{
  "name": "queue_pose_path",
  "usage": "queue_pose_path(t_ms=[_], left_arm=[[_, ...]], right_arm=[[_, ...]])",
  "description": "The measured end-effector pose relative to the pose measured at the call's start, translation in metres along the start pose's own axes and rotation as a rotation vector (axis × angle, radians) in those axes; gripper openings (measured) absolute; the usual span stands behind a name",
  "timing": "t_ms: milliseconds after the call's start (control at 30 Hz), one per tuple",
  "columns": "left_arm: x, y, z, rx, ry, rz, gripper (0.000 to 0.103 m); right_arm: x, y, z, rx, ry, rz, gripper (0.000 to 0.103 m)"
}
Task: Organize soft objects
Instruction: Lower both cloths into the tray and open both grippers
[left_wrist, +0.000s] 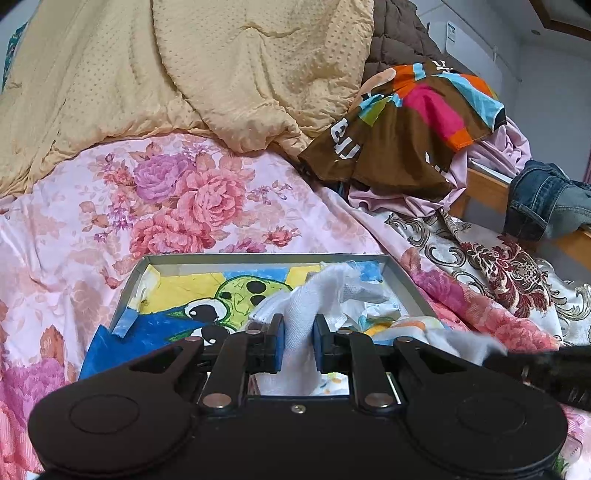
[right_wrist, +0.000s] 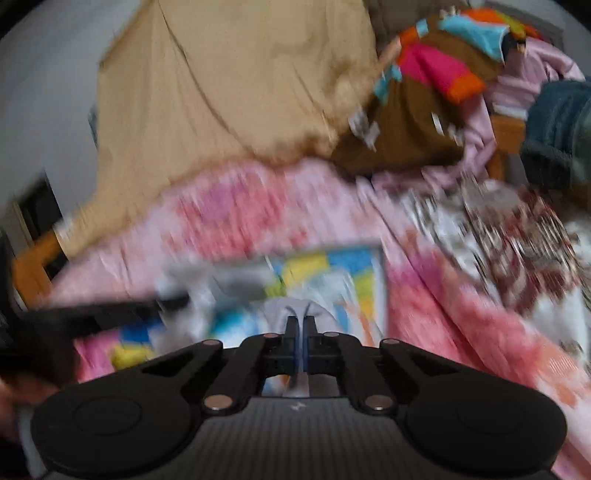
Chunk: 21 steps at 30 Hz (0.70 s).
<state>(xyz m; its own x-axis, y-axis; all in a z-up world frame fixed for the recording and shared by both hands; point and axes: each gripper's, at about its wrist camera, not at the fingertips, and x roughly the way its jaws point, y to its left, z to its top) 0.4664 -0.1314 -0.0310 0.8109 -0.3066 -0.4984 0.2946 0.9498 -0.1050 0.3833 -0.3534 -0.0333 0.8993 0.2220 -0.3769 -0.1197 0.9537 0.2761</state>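
My left gripper (left_wrist: 298, 325) pinches a white cloth (left_wrist: 314, 295) between its blue pads — the cloth bunches just ahead, inside the shallow box (left_wrist: 402, 273) on the floral sheet (left_wrist: 184, 199). My right gripper (right_wrist: 300, 323) is nearly closed on pale fabric (right_wrist: 295, 310) — that view is blurred.

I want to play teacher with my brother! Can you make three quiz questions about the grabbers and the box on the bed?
1. True or false: the left gripper is pinching a white cloth.
2. What does the grey box rest on? A) a pink flowered sheet B) a wooden floor C) a blue rug
3. Fill in: the big quilt heaped at the back is ____ coloured.

Key: 1 true; 2 A; 3 tan.
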Motion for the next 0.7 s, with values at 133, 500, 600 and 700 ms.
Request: queue_pose_path(t_ms=[133, 500, 600, 700], left_arm=[[0.007, -0.004, 0.004, 0.02, 0.001, 0.009, 0.017], [0.043, 0.004, 0.003, 0.021, 0.076, 0.026, 0.02], [0.046, 0.003, -0.001, -0.004, 0.078, 0.021, 0.024], [0.042, -0.001, -0.002, -0.002, 0.075, 0.015, 0.03]], right_arm=[[0.001, 0.005, 0.014, 0.023, -0.143, 0.06, 0.002], [0.051, -0.011, 0.005, 0.17, -0.04, 0.079, 0.008], [0.057, -0.01, 0.0, 0.172, -0.011, 0.062, 0.012], [0.059, -0.009, -0.003, 0.181, 0.012, 0.067, 0.021]])
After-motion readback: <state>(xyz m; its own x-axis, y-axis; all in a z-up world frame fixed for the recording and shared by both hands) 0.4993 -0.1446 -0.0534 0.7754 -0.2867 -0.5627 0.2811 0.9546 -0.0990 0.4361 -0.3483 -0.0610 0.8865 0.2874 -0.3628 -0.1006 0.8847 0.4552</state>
